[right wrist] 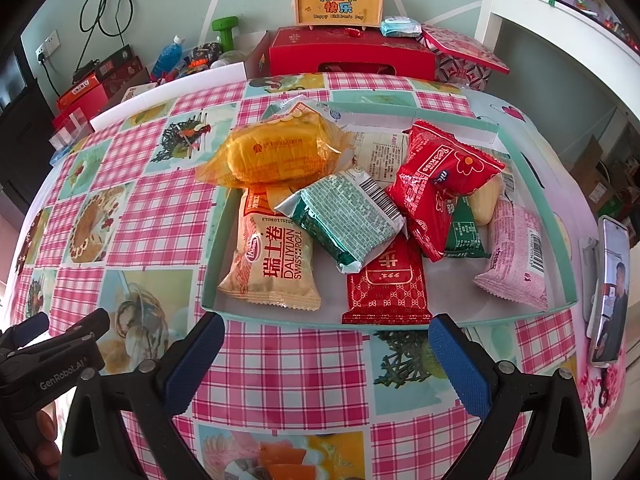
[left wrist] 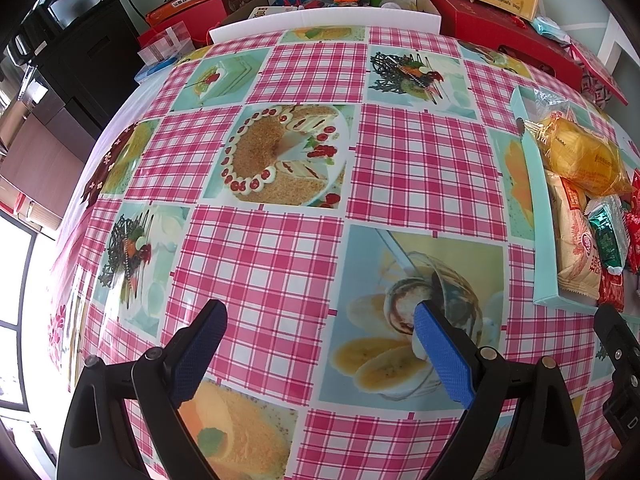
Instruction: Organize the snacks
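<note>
Both claws empty, blue pads spread wide: left claw [left wrist: 320, 344] over bare pink-checked vinyl surface [left wrist: 260, 256], right claw [right wrist: 326, 360] just short of the shallow mint-green cardboard tray [right wrist: 400, 318]. Beyond that rim, wrapped snack packets lie heaped, a green foil packet [right wrist: 344, 220] overlapping neighbours. Risk: a grab into the pile drags overlapped wrappers or slips on glossy film.

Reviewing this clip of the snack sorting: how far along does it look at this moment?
Barely started, it seems. Done: nothing visibly sorted; the packets, such as the orange packet, green packet and pink packet, lie jumbled and overlapping in the teal tray. In hand: nothing; the left gripper and right gripper are both open over the tablecloth. Left: apparently all the arranging.
</note>
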The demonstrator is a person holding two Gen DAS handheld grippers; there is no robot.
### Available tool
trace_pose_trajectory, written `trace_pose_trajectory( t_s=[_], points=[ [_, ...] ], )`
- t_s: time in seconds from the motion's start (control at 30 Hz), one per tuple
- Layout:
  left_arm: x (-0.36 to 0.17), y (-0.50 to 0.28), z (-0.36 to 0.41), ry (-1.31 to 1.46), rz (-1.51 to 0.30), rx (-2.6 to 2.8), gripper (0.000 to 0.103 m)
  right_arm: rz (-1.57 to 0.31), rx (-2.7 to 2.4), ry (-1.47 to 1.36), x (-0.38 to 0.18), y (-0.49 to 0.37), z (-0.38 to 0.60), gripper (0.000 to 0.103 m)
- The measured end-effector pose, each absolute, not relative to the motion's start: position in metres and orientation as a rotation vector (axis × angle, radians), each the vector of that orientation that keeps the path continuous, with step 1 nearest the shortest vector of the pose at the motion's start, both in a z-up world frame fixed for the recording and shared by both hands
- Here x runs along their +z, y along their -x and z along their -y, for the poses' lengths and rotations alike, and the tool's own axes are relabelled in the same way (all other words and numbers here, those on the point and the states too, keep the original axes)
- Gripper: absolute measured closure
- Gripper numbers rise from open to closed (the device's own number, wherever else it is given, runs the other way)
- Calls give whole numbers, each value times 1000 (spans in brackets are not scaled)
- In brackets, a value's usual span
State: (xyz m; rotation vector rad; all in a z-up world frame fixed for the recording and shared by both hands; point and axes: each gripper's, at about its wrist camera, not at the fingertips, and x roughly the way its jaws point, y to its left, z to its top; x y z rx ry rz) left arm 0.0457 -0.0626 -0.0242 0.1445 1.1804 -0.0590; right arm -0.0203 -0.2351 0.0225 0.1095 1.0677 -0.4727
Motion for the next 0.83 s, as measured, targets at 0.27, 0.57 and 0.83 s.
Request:
trace_pose_trajectory(
  t_s=[0.27,0.57,0.83],
  points=[
    [-24,-47,63,-147,-1182,-59,8,-1065,-478,-114,24,21,236,0],
    [-24,-47,64,-148,-1182,-59,8,-1071,-484,-118,25,21,239,0],
    [-21,-45,65,-159,-1163,-60,8,-1072,-487,-121,25,22,240,0]
  ],
)
